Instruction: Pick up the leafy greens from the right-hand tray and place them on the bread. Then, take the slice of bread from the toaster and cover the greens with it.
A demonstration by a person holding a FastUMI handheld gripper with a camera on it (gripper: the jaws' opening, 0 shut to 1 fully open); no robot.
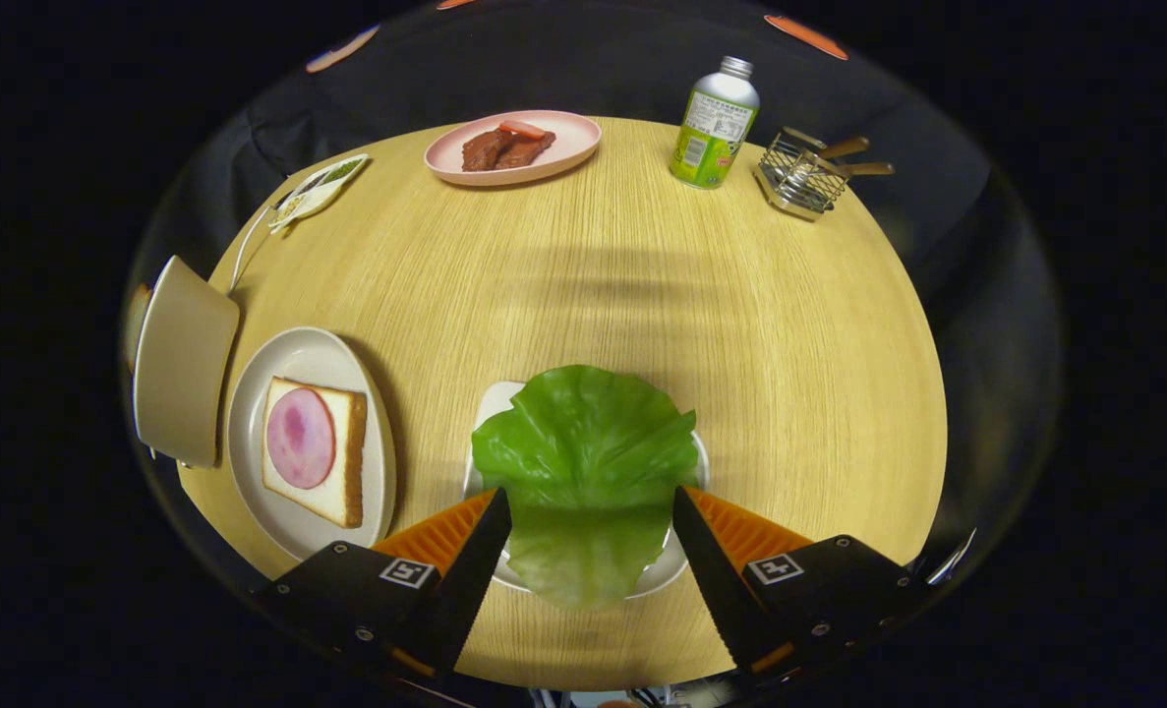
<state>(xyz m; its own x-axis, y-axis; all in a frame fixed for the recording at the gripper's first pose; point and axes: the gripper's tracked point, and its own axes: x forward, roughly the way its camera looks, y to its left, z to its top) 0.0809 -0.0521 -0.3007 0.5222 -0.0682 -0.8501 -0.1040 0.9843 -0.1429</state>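
I see the round wooden desk [563,285] taking up most of the frame. At lower centre a leafy green [583,462] lies on a small white tray [490,403], covering nearly all of it. Its long axis runs straight away from me, broad ruffled end toward the frame's middle, paler stem end toward me. My jaws [591,506] stand wide open, one finger on each side of the leaf's near half, neither pressing on it. At lower left a white plate [249,442] carries a slice of bread [345,462] topped with a round of ham [300,438]; a beige toaster [182,359] sits just left of it. Farther back are a pink plate [563,147] of meat, a bottle [714,123] and a wire basket [799,177].
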